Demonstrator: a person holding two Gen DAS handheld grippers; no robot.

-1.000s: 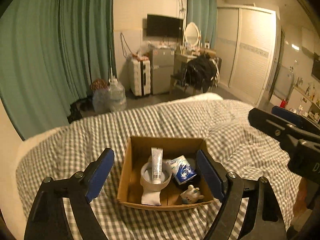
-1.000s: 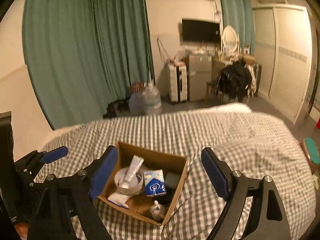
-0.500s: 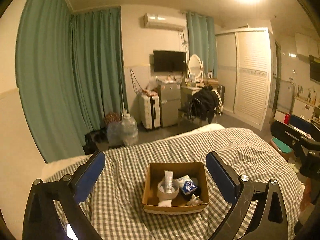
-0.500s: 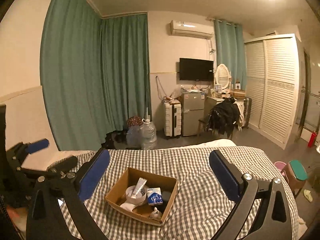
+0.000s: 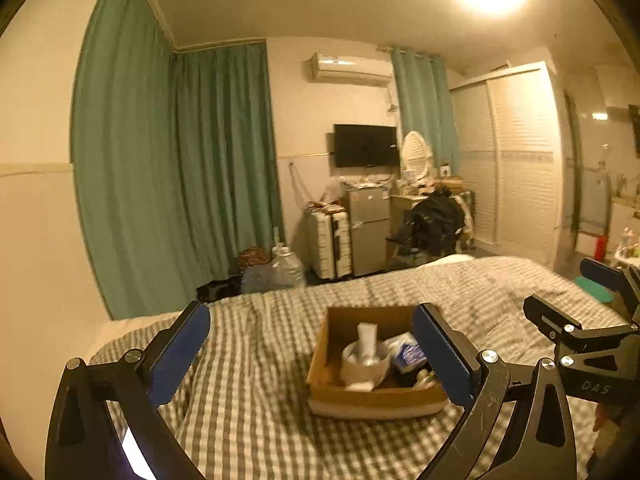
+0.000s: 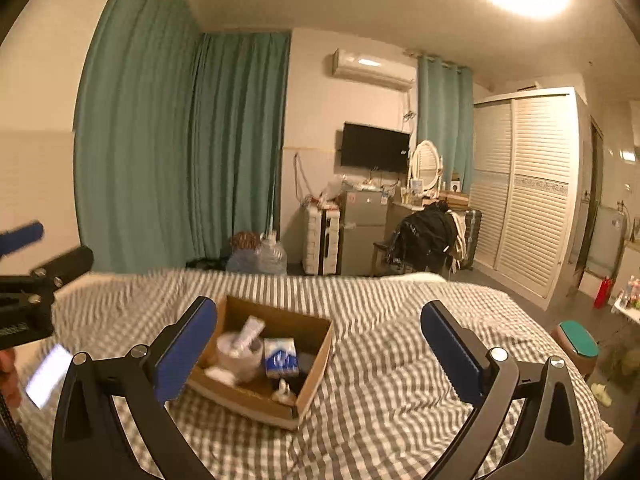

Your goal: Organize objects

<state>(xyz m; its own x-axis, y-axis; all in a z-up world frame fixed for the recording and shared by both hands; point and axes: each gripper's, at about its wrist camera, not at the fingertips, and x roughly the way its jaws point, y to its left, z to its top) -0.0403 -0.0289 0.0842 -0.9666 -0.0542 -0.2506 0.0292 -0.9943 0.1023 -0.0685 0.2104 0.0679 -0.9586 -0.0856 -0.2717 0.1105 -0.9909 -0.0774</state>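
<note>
Cardboard box (image 5: pixel 374 394) sits mid-bed on the checked duvet (image 5: pixel 256 392), well in from every edge, packed: a tube (image 5: pixel 366 340) standing in a tape roll (image 5: pixel 364 362), a blue-and-white tissue pack (image 6: pixel 281 357), a small figurine (image 6: pixel 283 389). Left gripper (image 5: pixel 316 356) gapes fully, empty. Right gripper (image 6: pixel 320 352) is just finishing opening, nothing between its jaws. Looks like the wrap-up, both standing off; any next pick means closing back in on the box.

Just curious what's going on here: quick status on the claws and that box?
Both claws, left and right, open, empty. Cardboard box of small items sits on checked bedspread, untouched. Nothing blocking.
</note>
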